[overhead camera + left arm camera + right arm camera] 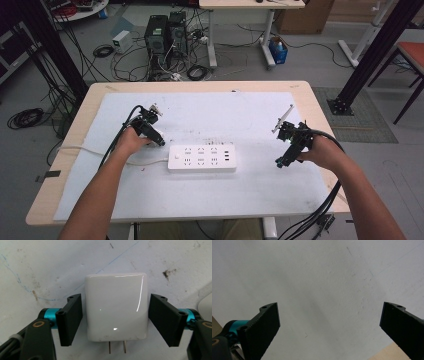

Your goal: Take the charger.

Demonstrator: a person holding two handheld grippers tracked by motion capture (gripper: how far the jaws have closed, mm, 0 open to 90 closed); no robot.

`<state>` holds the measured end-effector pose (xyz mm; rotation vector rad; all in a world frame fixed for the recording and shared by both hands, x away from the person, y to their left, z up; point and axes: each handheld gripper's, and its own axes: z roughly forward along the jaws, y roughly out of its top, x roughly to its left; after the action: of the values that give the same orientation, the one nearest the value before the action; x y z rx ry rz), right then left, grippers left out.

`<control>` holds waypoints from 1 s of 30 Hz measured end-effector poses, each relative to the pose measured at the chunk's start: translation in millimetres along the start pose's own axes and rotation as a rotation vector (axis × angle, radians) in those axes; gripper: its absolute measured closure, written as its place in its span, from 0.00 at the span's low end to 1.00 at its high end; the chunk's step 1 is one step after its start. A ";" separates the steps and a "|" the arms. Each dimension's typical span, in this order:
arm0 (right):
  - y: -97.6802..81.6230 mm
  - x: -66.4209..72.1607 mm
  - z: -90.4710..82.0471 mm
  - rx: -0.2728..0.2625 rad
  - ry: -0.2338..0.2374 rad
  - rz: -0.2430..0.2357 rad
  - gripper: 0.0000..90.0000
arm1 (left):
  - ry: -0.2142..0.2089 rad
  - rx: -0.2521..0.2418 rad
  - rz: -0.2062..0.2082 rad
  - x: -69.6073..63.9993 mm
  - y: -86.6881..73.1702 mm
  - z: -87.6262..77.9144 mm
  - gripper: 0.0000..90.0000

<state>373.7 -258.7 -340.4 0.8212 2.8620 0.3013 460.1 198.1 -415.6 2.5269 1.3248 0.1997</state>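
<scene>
A glossy white plug-in charger [115,307] lies flat on the white mat, its two metal prongs [117,347] pointing toward the camera. My left gripper [116,298] straddles it, one black jaw on each side, with a thin gap showing at both sides. In the high view the left gripper [158,139] points down at the mat just left of a white power strip [201,158]. My right gripper [280,162] hovers at the right of the mat. Its jaws stand wide apart in the right gripper view [331,307] with nothing between them.
The power strip's cord [100,151] runs off to the left under my left forearm. The white mat [225,115] covers most of the wooden table [310,95]. Computers and cables stand on the floor beyond the far edge.
</scene>
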 end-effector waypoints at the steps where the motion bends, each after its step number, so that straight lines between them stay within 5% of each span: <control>1: -0.1 0.0 0.0 0.000 0.000 0.000 0.02 | 0.001 0.002 0.002 0.7 -0.2 -0.8 0.33; 5: -1.4 -0.2 -0.6 -0.004 -0.001 0.009 0.02 | -0.007 -0.012 0.005 2.6 -1.6 -3.7 0.46; 17: -3.9 -1.9 -2.0 -0.006 -0.004 0.010 0.02 | -0.011 -0.055 0.010 0.6 -4.5 -15.4 0.47; 21: -4.0 -2.5 -2.0 -0.001 -0.005 0.015 0.02 | -0.032 -0.090 0.018 1.9 -7.3 -28.7 0.47; 30: -1.9 0.2 -3.2 -0.012 -0.008 0.014 0.02 | -0.064 -0.217 0.118 -3.2 -12.9 -83.8 0.47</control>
<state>371.9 -260.7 -337.7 0.8384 2.8451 0.3153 427.3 217.8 -339.9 2.4072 1.0685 0.2687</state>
